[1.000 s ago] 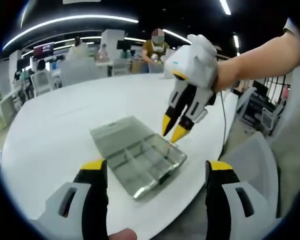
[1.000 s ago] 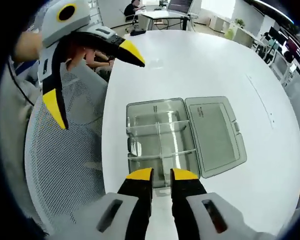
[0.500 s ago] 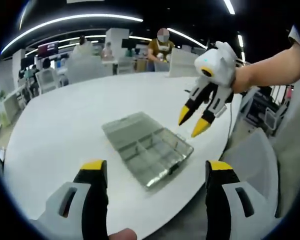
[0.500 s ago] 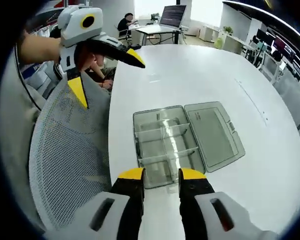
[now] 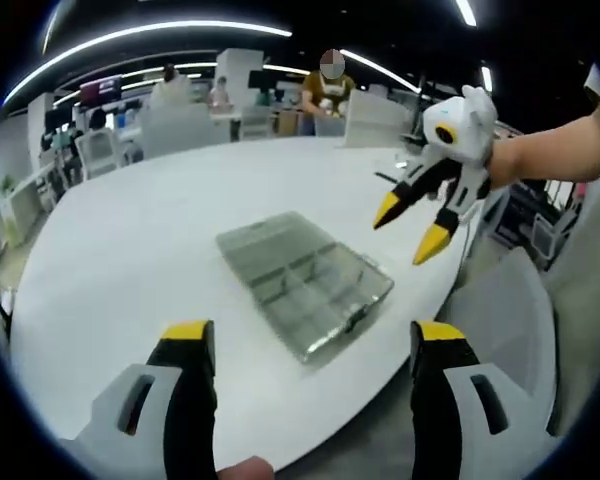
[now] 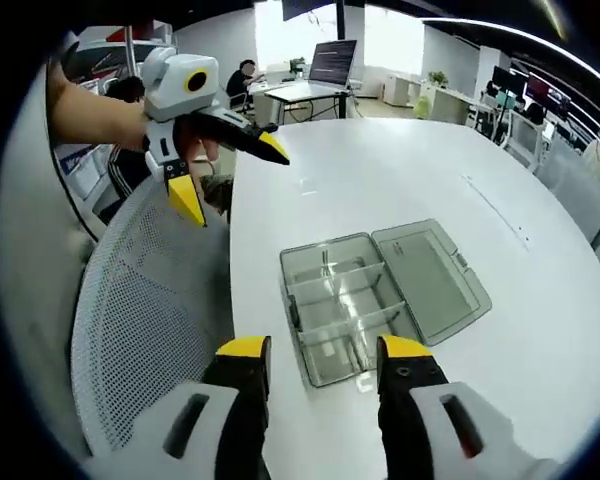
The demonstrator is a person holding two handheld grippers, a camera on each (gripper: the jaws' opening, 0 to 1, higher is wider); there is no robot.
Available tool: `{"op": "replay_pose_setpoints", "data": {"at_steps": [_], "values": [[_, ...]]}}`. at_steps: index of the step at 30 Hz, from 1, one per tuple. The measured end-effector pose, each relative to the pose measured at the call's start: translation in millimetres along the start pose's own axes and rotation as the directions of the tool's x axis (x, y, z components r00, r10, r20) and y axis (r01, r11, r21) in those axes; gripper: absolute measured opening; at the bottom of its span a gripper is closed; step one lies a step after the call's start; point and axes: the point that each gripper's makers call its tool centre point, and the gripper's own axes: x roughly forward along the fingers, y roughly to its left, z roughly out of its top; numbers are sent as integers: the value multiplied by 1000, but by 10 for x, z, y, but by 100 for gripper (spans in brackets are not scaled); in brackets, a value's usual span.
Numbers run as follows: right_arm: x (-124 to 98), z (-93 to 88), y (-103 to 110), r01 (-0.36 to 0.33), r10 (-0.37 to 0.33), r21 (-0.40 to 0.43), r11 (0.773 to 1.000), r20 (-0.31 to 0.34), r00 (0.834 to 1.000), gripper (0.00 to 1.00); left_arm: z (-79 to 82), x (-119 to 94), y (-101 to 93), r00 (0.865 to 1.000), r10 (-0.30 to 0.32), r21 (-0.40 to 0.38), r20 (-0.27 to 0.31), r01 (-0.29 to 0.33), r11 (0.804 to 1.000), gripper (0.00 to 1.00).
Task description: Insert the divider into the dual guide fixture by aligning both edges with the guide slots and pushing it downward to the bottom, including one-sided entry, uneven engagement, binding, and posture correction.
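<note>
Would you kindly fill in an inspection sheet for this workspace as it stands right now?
Surface: white table, bare apart from the box.
Job's things: clear plastic compartment box lies near the table's edge, its hinged lid folded open flat beside it; clear dividers stand inside the compartments.
Clutter: nothing seen.
Grippers: left gripper raised off to the side of the box over a chair, jaws open, holding nothing; right gripper raised clear of the box, jaws open, empty.
Cables: nothing seen on the table.
Surroundings: grey mesh chair at the table's edge; open office with desks, monitors and people seated in the background.
</note>
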Motion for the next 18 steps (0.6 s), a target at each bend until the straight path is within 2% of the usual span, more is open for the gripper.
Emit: {"op": "replay_pose_setpoints", "data": {"at_steps": [4,18], "values": [[-27,46,33,11,-13,27,1000,49,999,47,-14,-14,55,1000,12,-6,-4,-12,1000,78],[-83,89,163,54,-64,68,996,141,988,59,-158,-39,349,997,63,-20,-43,-64,998,76]]}}
